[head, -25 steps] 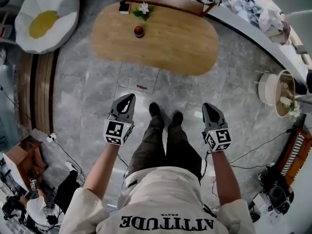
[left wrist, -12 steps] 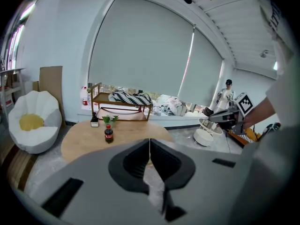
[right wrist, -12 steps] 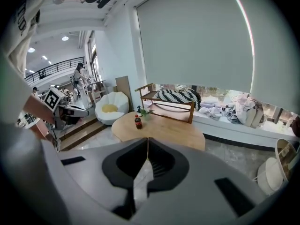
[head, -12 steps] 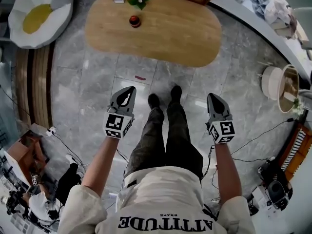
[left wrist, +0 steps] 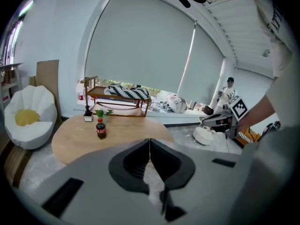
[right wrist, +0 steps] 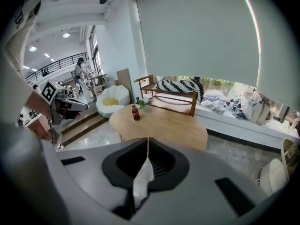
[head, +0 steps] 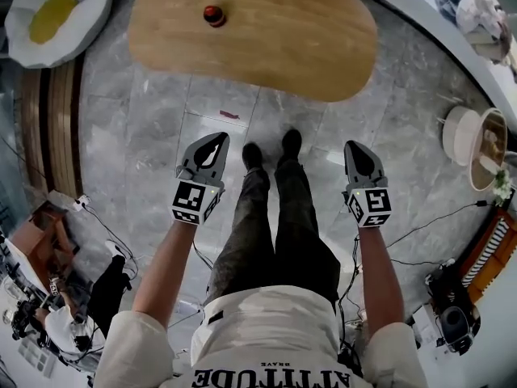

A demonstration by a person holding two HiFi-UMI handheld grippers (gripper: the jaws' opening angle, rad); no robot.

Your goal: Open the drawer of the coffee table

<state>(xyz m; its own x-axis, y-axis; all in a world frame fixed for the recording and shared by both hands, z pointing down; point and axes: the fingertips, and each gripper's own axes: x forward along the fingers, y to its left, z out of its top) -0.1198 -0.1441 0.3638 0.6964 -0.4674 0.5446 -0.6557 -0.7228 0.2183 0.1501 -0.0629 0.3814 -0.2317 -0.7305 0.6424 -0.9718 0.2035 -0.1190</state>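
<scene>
Coffee table [head: 275, 39]: its wooden oval top fills the upper middle of the head view, well apart from both grippers. A small bottle [head: 213, 14] stands at its upper left.
Drawer: no view shows it — neither a front nor a handle can be made out.
Left gripper [head: 218, 139]: left of centre, above the floor [head: 145, 152], jaws together with nothing between them.
Right gripper [head: 353, 145]: right of centre, jaws also together, empty.
Progress: nothing is done yet — by my judgement, reaching the table, finding the handle and pulling are all left.

Living-room lounge: coffee table [head: 275, 35], egg-shaped chair [head: 56, 10], roller blind [left wrist: 140, 46].
</scene>
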